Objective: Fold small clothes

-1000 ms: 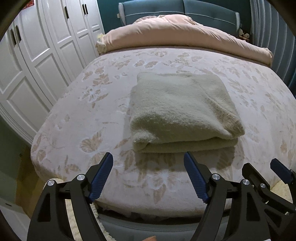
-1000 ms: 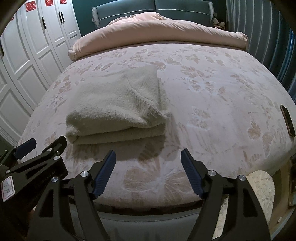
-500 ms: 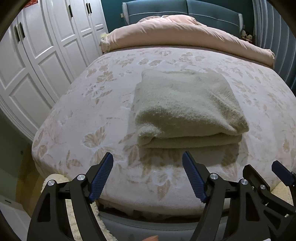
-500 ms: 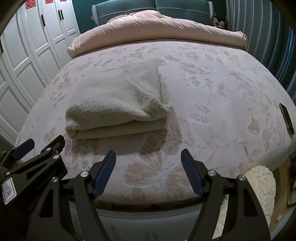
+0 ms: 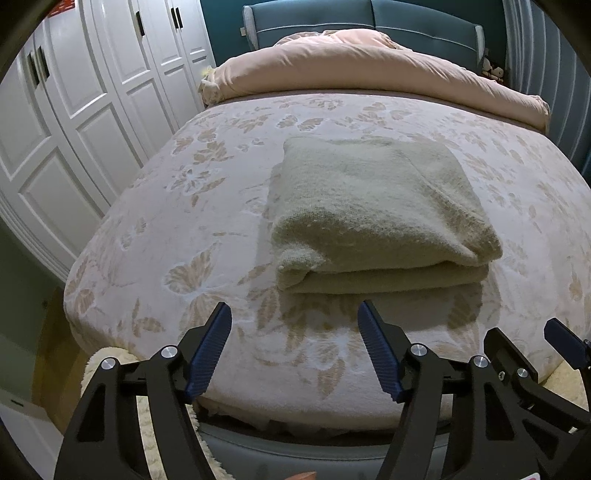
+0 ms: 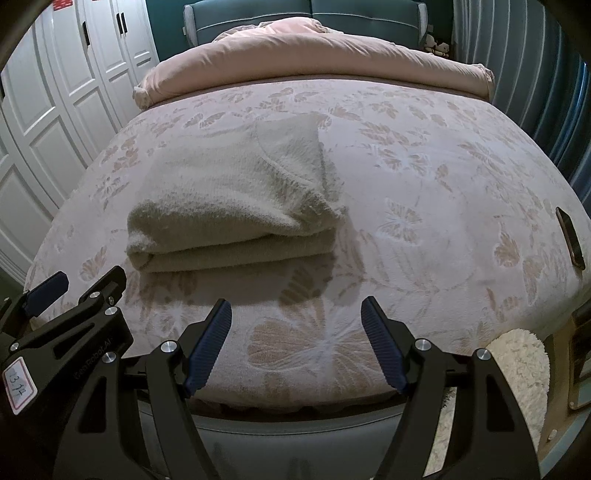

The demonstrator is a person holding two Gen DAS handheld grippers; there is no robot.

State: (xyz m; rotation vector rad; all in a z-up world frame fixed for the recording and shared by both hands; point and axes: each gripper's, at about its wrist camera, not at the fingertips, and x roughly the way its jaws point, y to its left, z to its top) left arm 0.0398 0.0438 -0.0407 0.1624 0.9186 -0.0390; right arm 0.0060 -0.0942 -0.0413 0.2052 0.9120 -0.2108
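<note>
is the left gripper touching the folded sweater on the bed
Apart. The left wrist view shows bare floral bedspread between the left gripper fingers and the near edge of the folded sweater; nothing sits between the open fingers.

A floral bedspread point(image 5: 221, 206) covers the bed beneath and beyond the jaws. Far ahead, a pink duvet point(image 5: 369, 62) lies bunched against a teal headboard point(image 5: 406, 29). White wardrobe doors point(image 5: 85, 92) stand left; a phone point(image 6: 570, 236) rests far right.
</note>
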